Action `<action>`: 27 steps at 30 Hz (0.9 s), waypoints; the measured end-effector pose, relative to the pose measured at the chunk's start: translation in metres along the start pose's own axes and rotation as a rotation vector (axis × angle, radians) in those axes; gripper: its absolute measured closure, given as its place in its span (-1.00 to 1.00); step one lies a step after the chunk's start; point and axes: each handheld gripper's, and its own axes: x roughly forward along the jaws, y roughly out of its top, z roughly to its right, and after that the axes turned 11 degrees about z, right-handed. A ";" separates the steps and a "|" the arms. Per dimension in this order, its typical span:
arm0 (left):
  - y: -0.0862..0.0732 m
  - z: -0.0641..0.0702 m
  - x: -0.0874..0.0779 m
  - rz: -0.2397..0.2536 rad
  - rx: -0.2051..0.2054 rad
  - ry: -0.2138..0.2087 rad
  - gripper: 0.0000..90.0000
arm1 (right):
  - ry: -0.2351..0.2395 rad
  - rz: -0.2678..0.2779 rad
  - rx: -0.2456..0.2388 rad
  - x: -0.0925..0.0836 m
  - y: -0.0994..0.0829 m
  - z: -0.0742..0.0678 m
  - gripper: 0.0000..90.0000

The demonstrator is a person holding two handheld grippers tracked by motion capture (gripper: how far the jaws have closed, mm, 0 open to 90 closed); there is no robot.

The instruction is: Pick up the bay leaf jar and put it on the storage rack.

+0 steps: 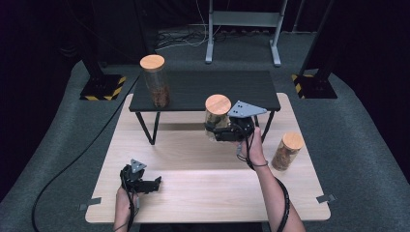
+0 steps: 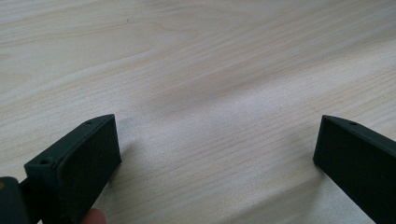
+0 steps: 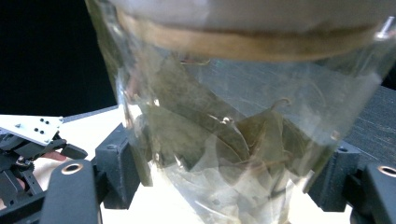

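A clear glass jar (image 1: 217, 116) with a round wooden lid and dried leaves inside is off the table, just in front of the black shelf (image 1: 193, 89). My right gripper (image 1: 216, 131) is shut on its lower body. In the right gripper view the jar (image 3: 233, 135) stands between both black jaws, lid at the top, and my right gripper (image 3: 226, 179) presses it from both sides. My left gripper (image 1: 153, 183) rests low at the near left of the wooden table (image 1: 208, 193). Its jaws stand wide apart over bare wood, so the left gripper (image 2: 217, 154) is open with nothing between them.
A tall jar (image 1: 154, 82) with a wooden lid and brown contents stands on the shelf's left end. A shorter lidded jar (image 1: 287, 151) stands on the table at the right. The other hand's gripper (image 3: 28, 140) lies beyond the held jar. Dark floor and stands surround the table.
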 end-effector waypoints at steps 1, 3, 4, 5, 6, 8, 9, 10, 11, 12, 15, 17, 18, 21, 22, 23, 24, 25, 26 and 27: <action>0.000 0.000 0.000 0.000 0.000 0.000 -1.00 | 0.001 0.000 0.001 0.000 0.001 0.000 -0.44; 0.000 0.000 0.000 0.000 0.000 0.000 -1.00 | 0.002 0.000 -0.003 0.000 0.002 0.000 -0.44; 0.000 0.000 0.000 0.000 0.000 0.000 -1.00 | 0.003 0.000 -0.004 0.001 0.002 -0.001 -0.44; 0.000 0.000 0.000 0.000 0.000 0.000 -1.00 | 0.004 -0.001 -0.004 0.001 0.003 -0.001 -0.44; 0.000 0.000 0.000 0.000 0.000 0.000 -1.00 | 0.004 -0.001 -0.003 0.001 0.003 -0.001 -0.44; 0.000 0.000 0.000 0.000 0.001 0.000 -1.00 | 0.006 0.000 -0.004 0.001 0.004 -0.001 -0.44; 0.000 0.000 0.000 0.000 0.000 0.000 -1.00 | 0.006 0.001 -0.005 0.001 0.004 -0.001 -0.44; 0.000 0.000 0.000 0.000 0.000 0.000 -1.00 | 0.006 0.002 -0.003 0.001 0.005 -0.001 -0.44; 0.000 0.000 0.000 0.000 0.000 0.000 -1.00 | 0.008 0.002 0.002 0.001 0.005 0.000 -0.44; 0.000 0.000 0.000 0.000 0.000 0.000 -1.00 | 0.010 0.003 0.004 0.001 0.005 0.000 -0.44; 0.000 0.000 0.000 0.000 0.000 0.000 -1.00 | 0.009 0.003 0.007 0.001 0.006 0.000 -0.44; 0.000 0.000 0.000 0.000 0.000 0.000 -1.00 | 0.008 0.004 0.006 0.001 0.007 0.001 -0.44; 0.000 0.000 0.000 0.000 0.000 0.000 -1.00 | 0.008 0.003 0.006 0.001 0.008 0.001 -0.44; 0.000 0.000 0.000 0.000 0.000 0.000 -1.00 | 0.007 0.001 0.007 0.000 0.009 0.001 -0.44; 0.000 0.000 0.000 0.000 0.000 0.000 -1.00 | 0.006 0.001 0.007 0.000 0.010 0.002 -0.44; 0.000 0.000 0.000 0.000 0.000 0.000 -1.00 | 0.005 0.002 0.007 0.000 0.010 0.002 -0.44; 0.000 0.000 0.000 0.000 0.000 0.000 -1.00 | 0.005 0.004 0.007 0.000 0.011 0.002 -0.44; 0.000 0.000 0.000 0.000 0.001 0.000 -1.00 | 0.006 0.005 0.009 0.000 0.012 0.002 -0.44; 0.000 0.000 0.000 0.000 0.000 0.000 -1.00 | 0.008 0.007 0.013 -0.001 0.012 0.003 -0.44; 0.000 0.000 0.000 0.000 0.001 0.000 -1.00 | 0.009 0.008 0.016 -0.001 0.012 0.003 -0.44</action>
